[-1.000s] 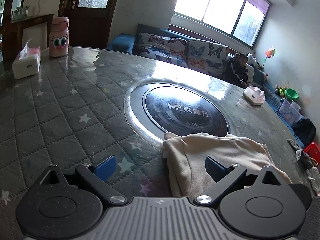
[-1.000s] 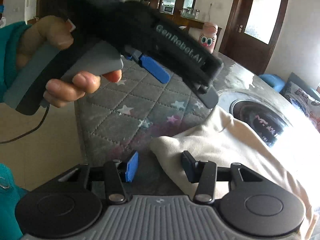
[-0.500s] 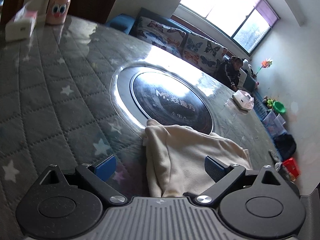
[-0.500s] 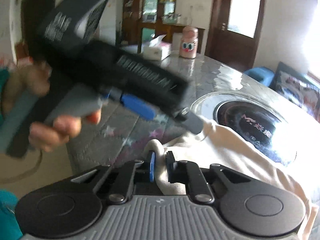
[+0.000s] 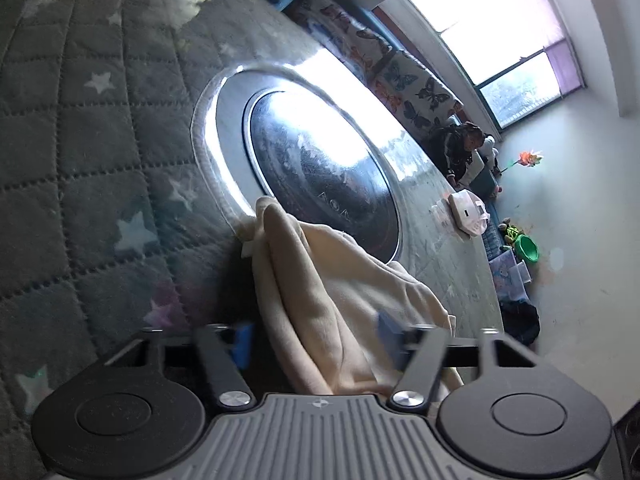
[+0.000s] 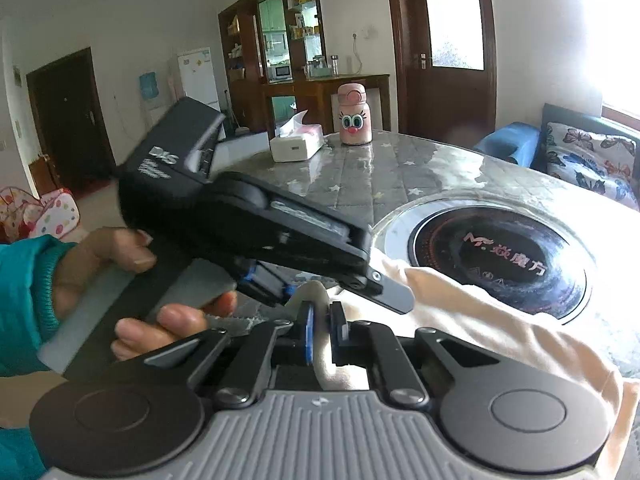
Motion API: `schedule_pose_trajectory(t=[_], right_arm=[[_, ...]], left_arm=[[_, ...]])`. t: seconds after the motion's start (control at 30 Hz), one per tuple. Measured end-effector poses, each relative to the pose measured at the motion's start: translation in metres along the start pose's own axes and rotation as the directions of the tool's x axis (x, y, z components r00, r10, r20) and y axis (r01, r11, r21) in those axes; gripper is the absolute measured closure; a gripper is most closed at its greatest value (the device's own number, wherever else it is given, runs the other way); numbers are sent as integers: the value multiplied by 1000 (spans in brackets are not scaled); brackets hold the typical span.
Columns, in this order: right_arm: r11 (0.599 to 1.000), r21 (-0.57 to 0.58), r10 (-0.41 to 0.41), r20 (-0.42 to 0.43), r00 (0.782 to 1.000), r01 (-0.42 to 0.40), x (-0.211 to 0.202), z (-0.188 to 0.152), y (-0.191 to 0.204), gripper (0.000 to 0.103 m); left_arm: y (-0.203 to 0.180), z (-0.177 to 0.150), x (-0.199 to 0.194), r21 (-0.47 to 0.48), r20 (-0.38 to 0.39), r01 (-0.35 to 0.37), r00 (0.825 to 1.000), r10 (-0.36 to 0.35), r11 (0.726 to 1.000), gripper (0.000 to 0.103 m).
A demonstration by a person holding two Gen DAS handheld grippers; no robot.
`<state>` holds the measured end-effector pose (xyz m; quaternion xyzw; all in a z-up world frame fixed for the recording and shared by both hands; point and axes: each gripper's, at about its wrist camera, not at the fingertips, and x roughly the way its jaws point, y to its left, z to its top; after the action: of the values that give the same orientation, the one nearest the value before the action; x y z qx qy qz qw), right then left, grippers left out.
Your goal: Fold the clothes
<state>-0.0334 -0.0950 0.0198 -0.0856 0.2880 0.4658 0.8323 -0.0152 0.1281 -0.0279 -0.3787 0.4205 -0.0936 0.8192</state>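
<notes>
A cream garment [image 5: 320,280] lies bunched on the quilted grey star-patterned table [image 5: 100,160], its far edge over the round black cooktop [image 5: 320,160]. My left gripper [image 5: 316,336] straddles a raised fold of it. Its jaws are closing, with the cloth between the blue pads and a dark gap still beside the left pad. In the right wrist view my right gripper [image 6: 323,334] is shut on a corner of the garment [image 6: 500,320], which is lifted off the table [image 6: 400,176]. A hand in a teal sleeve [image 6: 24,292] holds the left gripper's black body [image 6: 240,208] just above it.
A white tissue box [image 6: 296,144] and a pink cartoon-eyed bottle [image 6: 354,120] stand at the table's far side. Another white box [image 5: 468,212] sits near the opposite edge. A sofa with butterfly cushions [image 5: 400,76] runs behind the table, where a person [image 5: 460,148] sits.
My right gripper shut on the garment's corner and lifted it. My left gripper rolled, sank over the cloth, and its jaws narrowed around a fold.
</notes>
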Motion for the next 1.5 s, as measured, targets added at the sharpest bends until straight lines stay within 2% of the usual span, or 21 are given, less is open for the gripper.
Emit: schedule_pose_trajectory(t=[0.03,0.17,0.3,0.43,0.53,0.67,0.77,0.83,0.9,1.03,1.13,1.2,1.23,1.27,1.4,1.5], right_arm=[[1000,-3,3,1,1000,-3,0,-1,1,96],[1000,-8,8,4,1000,-8,0,-4,1,95],[999,49,-25,24,999,24,-11,-10,-11,86],[982,124,-146,24,989,142,-29,-24,-40,70],[951,185,-254,1,967,250,-40,-35,-65,67],[873,301,-392,-37,919,384,-52,-54,-109,64],[825,367,-443,-54,895,430,-55,-66,-130,61],[806,411,-445,-57,894,427,-53,-71,-141,57],[797,446,-428,-56,902,406,-55,-76,-147,53],[780,514,-389,-49,920,357,-59,-87,-157,52],[772,539,-378,-38,925,337,-60,-91,-158,51],[774,543,-367,-32,930,324,-62,-91,-157,56],[780,546,-349,-28,937,307,-62,-91,-156,67],[785,550,-329,-22,944,286,-61,-91,-156,70],[786,557,-319,-7,948,268,-65,-93,-154,70],[768,578,-335,-6,942,277,-69,-97,-156,62]], left_arm=[[1,0,2,-9,-5,2,1000,-2,1000,66],[5,-1,5,-12,-5,-12,1000,12,1000,84],[8,-2,3,-8,-4,-12,1000,12,1000,86],[3,-4,4,35,3,-26,1000,26,999,86],[-1,-5,4,65,11,-38,999,37,997,86],[-5,-6,5,97,22,-55,998,53,994,86],[-7,-7,4,113,25,-64,998,61,992,86],[-8,-8,4,121,27,-69,997,66,990,86],[-8,-7,5,126,29,-74,997,71,989,85],[-11,-6,7,136,34,-82,996,79,987,85],[-13,-7,8,151,38,-90,996,85,984,85],[-14,-7,9,160,41,-95,995,89,983,85],[-14,-6,10,163,42,-97,995,91,982,85],[-15,-6,10,167,43,-99,995,93,981,85],[-15,-4,12,169,43,-101,995,95,980,85],[-15,-3,12,175,42,-101,995,95,979,85]])
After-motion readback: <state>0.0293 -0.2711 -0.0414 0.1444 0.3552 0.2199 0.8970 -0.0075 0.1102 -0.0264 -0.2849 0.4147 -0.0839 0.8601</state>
